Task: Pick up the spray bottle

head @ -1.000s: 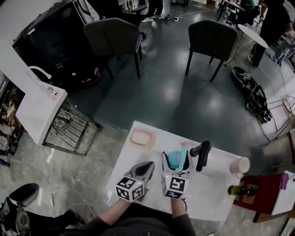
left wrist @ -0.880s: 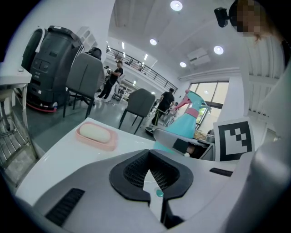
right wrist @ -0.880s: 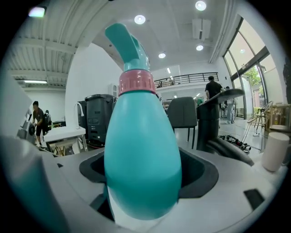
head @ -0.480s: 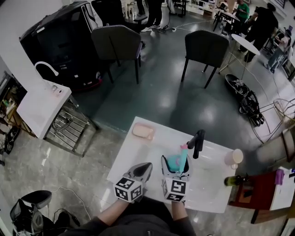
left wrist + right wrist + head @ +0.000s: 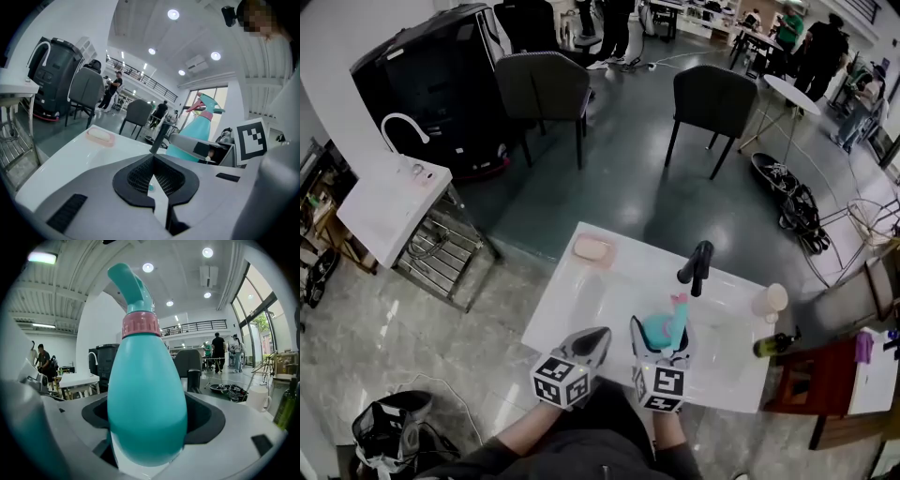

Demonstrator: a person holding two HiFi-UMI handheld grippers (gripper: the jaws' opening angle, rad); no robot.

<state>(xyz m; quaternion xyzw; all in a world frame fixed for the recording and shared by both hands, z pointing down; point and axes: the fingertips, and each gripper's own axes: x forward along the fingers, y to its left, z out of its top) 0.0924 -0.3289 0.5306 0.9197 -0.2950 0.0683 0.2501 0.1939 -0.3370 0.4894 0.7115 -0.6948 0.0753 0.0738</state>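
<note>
At the near edge of the table (image 5: 581, 305), left gripper (image 5: 602, 334) closed tight on nothing. Just right of it, right gripper (image 5: 660, 337) clamped round the rounded belly of the spray bottle (image 5: 664, 323). Smooth, tapering, so liable to slip or tilt. Farther off, black tool (image 5: 697, 267), easily knocked by a careless swing.

Glossy dark floor (image 5: 647, 187), two dark chairs (image 5: 542, 89) (image 5: 715, 98), white table (image 5: 609, 291), recessed ceiling lights (image 5: 173, 14), tall windows (image 5: 260, 324)

Smooth, glossy teal plastic on the spray bottle (image 5: 146, 399); desk (image 5: 600, 300) gleaming glossy white; left tool (image 5: 153, 161) matt grey, pads (image 5: 138, 176) ribbed black.
</note>
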